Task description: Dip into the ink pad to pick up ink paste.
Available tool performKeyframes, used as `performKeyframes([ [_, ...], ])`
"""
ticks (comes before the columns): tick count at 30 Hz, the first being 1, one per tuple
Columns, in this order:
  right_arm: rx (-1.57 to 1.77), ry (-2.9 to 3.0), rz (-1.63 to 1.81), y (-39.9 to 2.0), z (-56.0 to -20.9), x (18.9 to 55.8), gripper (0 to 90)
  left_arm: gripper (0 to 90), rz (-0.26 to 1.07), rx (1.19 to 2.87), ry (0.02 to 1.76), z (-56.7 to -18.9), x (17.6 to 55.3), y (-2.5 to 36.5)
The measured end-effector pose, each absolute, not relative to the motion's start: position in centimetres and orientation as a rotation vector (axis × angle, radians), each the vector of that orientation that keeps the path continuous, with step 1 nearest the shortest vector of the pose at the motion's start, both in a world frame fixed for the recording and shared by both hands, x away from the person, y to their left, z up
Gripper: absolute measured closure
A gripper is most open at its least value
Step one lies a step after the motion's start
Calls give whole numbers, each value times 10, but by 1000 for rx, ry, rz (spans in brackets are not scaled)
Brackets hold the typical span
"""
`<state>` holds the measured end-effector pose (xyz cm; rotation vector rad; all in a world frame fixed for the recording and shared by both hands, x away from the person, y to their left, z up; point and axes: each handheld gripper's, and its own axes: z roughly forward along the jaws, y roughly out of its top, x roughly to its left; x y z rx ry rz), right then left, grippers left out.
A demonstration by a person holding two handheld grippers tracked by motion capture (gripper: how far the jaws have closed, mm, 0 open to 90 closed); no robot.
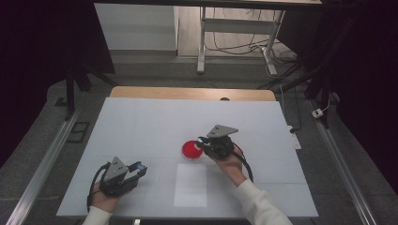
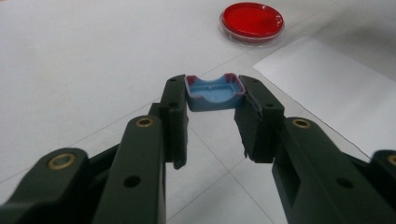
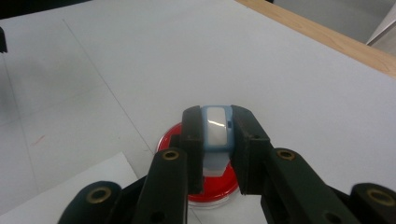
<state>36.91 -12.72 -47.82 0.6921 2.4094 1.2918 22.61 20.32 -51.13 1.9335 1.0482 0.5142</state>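
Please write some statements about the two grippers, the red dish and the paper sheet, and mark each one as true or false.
1. The left gripper holds a small blue cap between its jaws. True.
2. The right gripper is open and holds nothing. False: it is shut on a pale blue and white piece.
3. The right gripper is over the red dish. True.
4. The red dish stands on the paper sheet. False: it stands on the table, beyond the sheet.
5. The left gripper touches the red dish. False: it is well apart from it, at the near left of the table.
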Motion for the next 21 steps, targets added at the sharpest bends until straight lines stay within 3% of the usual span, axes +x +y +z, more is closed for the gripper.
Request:
performKeyframes([
  [21, 695, 2403, 1369, -136, -468, 359, 753, 653, 519, 1934, 1049, -511, 227, 204],
])
